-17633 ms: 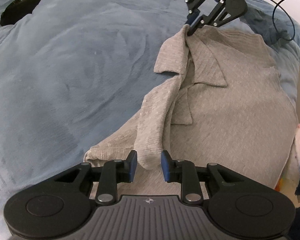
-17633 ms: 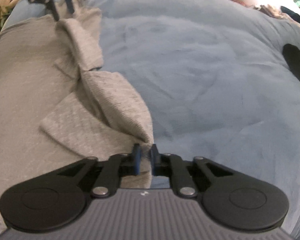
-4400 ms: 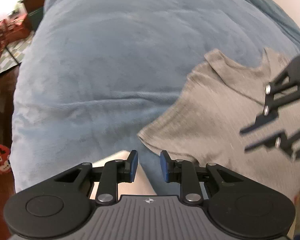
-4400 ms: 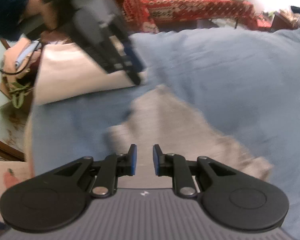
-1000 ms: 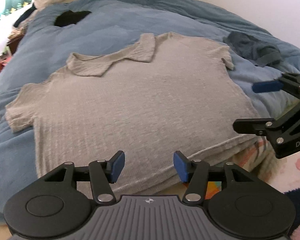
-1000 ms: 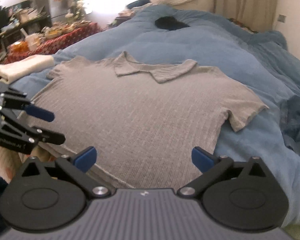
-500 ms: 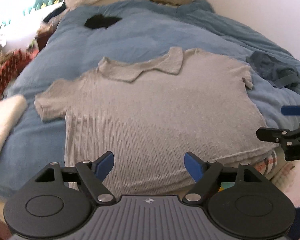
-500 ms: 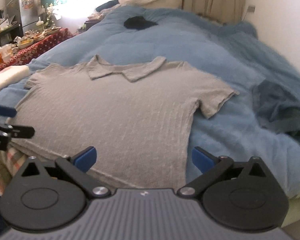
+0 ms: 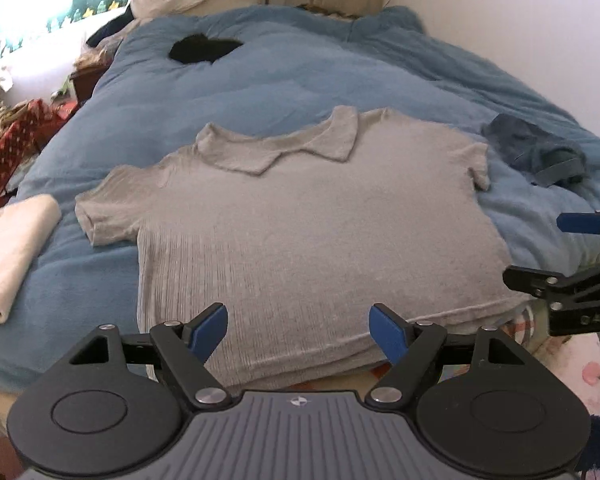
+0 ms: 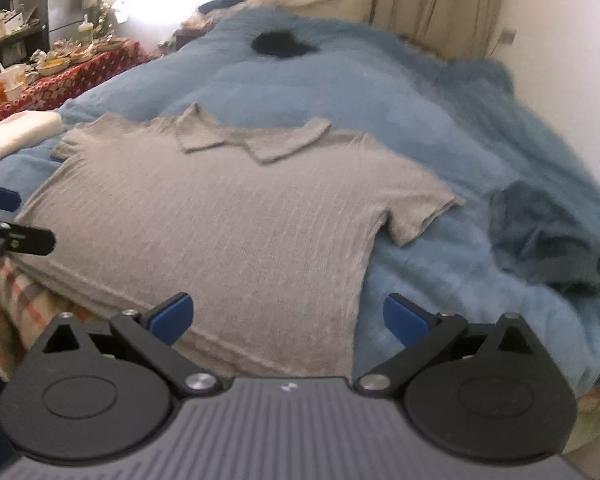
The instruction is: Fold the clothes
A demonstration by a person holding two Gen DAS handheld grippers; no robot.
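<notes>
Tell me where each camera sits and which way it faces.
Left wrist: on the left hand-held gripper, facing forward and down over the grey polo shirt's hem; jaws open.
Right wrist: on the right hand-held gripper, over the shirt's near right corner; jaws open.
Shared: shirt, blue duvet, and each other's fingers at the frame edge.

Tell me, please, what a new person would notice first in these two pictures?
First comes the grey collared shirt, spread flat in the middle of the blue blanket, collar at the far side and hem at the near edge of the bed. Next, the left gripper and the right gripper hang over that hem, fingers wide apart and holding nothing. A black item lies far back, and a dark blue garment lies beside the shirt.
</notes>
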